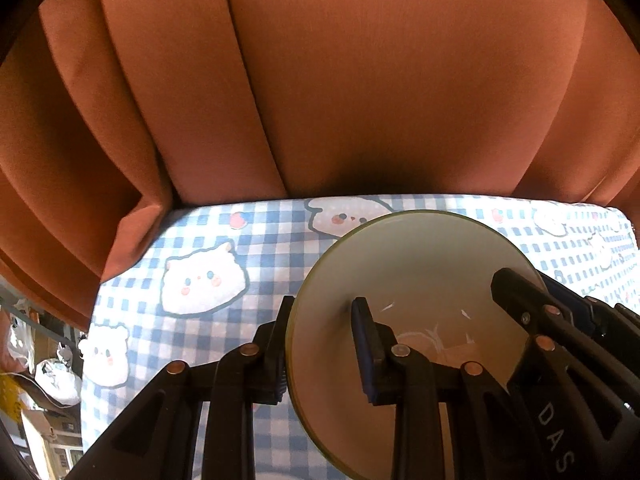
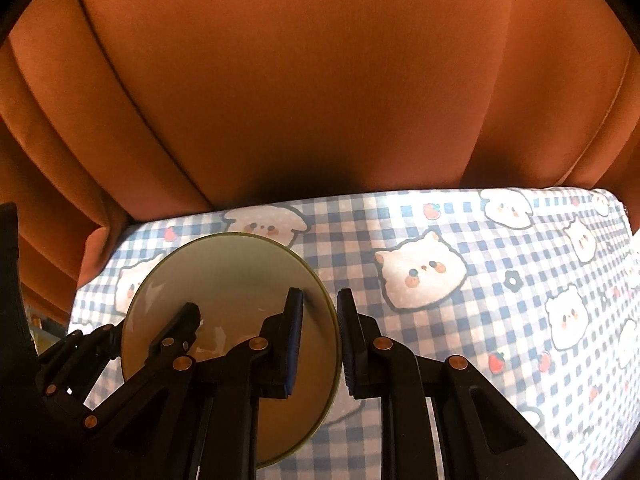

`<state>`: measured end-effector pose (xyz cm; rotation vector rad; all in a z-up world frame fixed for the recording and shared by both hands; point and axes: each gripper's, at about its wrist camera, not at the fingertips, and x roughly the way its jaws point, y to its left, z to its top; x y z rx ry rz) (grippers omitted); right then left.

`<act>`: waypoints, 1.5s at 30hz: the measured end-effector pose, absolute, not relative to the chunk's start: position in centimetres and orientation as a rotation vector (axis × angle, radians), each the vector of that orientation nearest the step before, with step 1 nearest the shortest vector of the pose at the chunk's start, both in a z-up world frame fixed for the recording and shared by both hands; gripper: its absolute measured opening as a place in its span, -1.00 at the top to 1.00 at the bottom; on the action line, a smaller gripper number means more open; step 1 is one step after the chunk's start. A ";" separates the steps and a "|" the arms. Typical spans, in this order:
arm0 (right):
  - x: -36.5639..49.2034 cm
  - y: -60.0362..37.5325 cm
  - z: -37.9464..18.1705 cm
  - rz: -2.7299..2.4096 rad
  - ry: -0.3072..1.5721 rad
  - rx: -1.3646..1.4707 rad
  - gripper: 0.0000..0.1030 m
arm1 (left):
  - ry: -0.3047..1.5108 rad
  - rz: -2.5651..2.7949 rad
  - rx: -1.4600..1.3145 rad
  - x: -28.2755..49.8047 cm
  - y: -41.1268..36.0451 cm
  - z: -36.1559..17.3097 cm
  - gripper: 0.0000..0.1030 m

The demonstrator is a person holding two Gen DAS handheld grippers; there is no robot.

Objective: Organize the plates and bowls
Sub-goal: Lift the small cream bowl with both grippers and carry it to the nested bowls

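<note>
A pale plate with a green rim [image 1: 416, 280] is held above the checked tablecloth [image 1: 192, 240], gripped from both sides. My left gripper [image 1: 320, 344] is shut on its left rim, one finger inside and one outside. My right gripper [image 2: 320, 340] is shut on the plate's right rim [image 2: 224, 280]. The right gripper's fingers [image 1: 520, 296] show on the plate's far side in the left wrist view. The left gripper's fingers [image 2: 180, 328] show in the right wrist view.
An orange curtain [image 1: 320, 80] hangs just behind the table's far edge. The blue-and-white checked cloth with cartoon animals [image 2: 480, 280] covers the table. Clutter lies on the floor past the table's left edge [image 1: 48, 372].
</note>
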<state>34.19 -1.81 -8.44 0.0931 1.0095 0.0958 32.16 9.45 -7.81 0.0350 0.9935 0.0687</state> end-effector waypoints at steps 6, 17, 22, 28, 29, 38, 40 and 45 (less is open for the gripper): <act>31.4 -1.9 -5.8 0.086 0.984 0.088 0.59 | 0.965 0.059 0.027 29.6 9.4 -5.6 0.49; 25.5 -1.3 -1.8 0.081 0.942 0.082 0.59 | 0.915 0.055 0.030 23.6 9.4 -2.1 0.49; 22.9 -1.2 -0.7 0.084 0.933 0.085 0.59 | 0.908 0.060 0.026 21.3 9.4 -1.3 0.49; 20.3 -1.7 -0.2 0.086 0.922 0.092 0.59 | 0.892 0.062 0.034 18.5 8.4 -0.5 0.49; 19.8 -1.8 -0.1 0.086 0.920 0.094 0.59 | 0.890 0.059 0.037 18.1 8.3 -0.6 0.48; 15.8 -4.5 0.5 0.084 0.899 0.087 0.59 | 0.878 0.052 0.037 15.0 5.9 -0.4 0.48; 15.1 -5.4 0.6 0.090 0.894 0.087 0.59 | 0.875 0.056 0.040 14.5 5.1 -0.3 0.48; 13.7 -7.8 0.7 0.109 0.892 0.096 0.59 | 0.868 0.062 0.028 13.1 3.0 -0.2 0.48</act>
